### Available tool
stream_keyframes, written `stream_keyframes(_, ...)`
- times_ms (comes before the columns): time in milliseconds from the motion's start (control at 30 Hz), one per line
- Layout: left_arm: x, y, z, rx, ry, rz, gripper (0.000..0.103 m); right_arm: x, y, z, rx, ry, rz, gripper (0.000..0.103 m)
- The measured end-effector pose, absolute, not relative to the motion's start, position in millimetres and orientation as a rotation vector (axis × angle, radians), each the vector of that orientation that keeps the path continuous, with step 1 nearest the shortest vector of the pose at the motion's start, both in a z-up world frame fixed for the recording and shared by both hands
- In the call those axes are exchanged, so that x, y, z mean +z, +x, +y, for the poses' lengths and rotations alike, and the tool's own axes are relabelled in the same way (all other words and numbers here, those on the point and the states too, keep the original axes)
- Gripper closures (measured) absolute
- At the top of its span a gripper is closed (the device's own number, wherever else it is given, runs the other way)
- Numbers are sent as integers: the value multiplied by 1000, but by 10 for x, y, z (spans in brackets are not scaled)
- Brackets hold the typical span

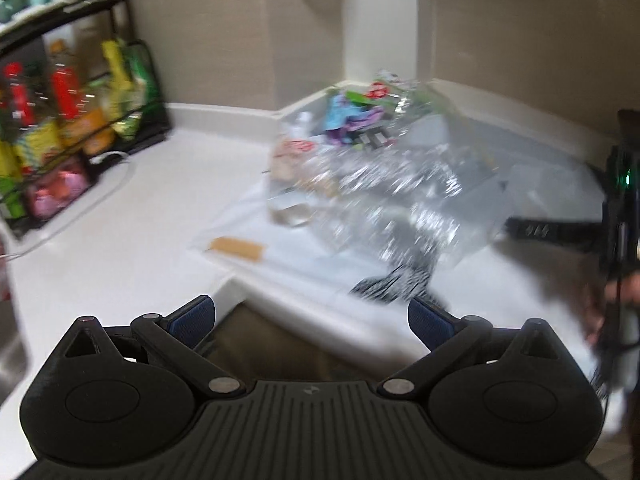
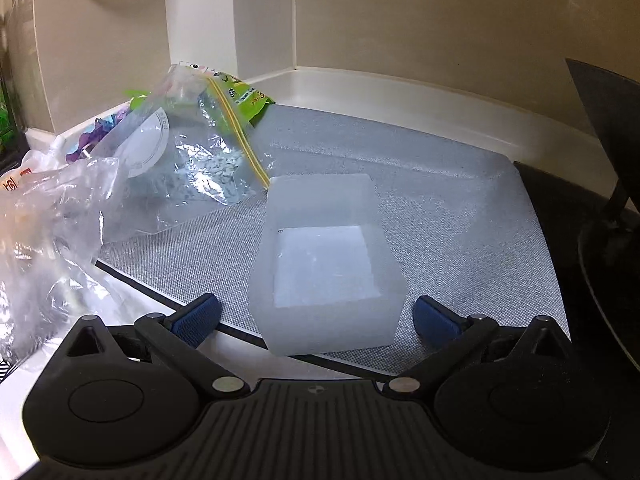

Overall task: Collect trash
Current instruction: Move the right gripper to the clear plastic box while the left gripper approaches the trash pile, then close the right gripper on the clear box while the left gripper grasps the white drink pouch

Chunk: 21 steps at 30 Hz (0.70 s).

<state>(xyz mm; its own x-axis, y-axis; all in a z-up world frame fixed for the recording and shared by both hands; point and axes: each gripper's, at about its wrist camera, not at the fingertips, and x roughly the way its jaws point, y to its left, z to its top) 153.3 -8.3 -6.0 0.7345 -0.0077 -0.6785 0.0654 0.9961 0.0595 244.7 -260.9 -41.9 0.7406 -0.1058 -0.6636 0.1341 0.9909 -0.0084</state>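
A: Report the working surface and the largest items first.

B: The white table [image 1: 120,216] extends ahead of the left gripper [image 1: 311,316]. A grey mat [image 2: 440,208] covers the area ahead of the right gripper [image 2: 316,318]. A black wire rack [image 1: 80,120] with coloured packets stands far to the left of the left fingers, against the wall.

A: Location of the trash?

B: A heap of crumpled clear plastic [image 1: 384,192], blurred in the left view, lies ahead of the left fingers and slightly to the right. Coloured wrappers [image 1: 352,116] lie beyond it, in the corner. A clear zip bag [image 2: 192,152] with a yellow seal lies ahead and left of the right fingers, on the mat. A tan strip [image 1: 239,248] lies on the table ahead of the left fingers.

A: And the container?

B: A translucent box [image 2: 328,264], open at the top, stands upright on the mat, directly ahead of the right fingers and centred between them.

A: Finger state and pose?

B: Both grippers are level and point forward, low over the table. Both pairs of fingers are spread wide and hold nothing. The box is not touched.
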Motion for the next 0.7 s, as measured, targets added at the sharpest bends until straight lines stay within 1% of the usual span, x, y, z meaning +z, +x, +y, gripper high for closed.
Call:
stream_keyframes(233,-160,2003,-203,-72,-3,775,0,-389,2404,-2690,-153,55,728,0)
stream_keyframes(400,-15,2185,145,-6,-89,744,0,-393,2399,-2685,-155,51,727,0)
stream_keyframes(567,211,2586,426,83,-148,706,0,-393,2400,-2686,-155,51,728,0)
stream_keyframes(700,141,2988,417,92,-131,747,0,-393,2400,-2686,-155,51,728,0)
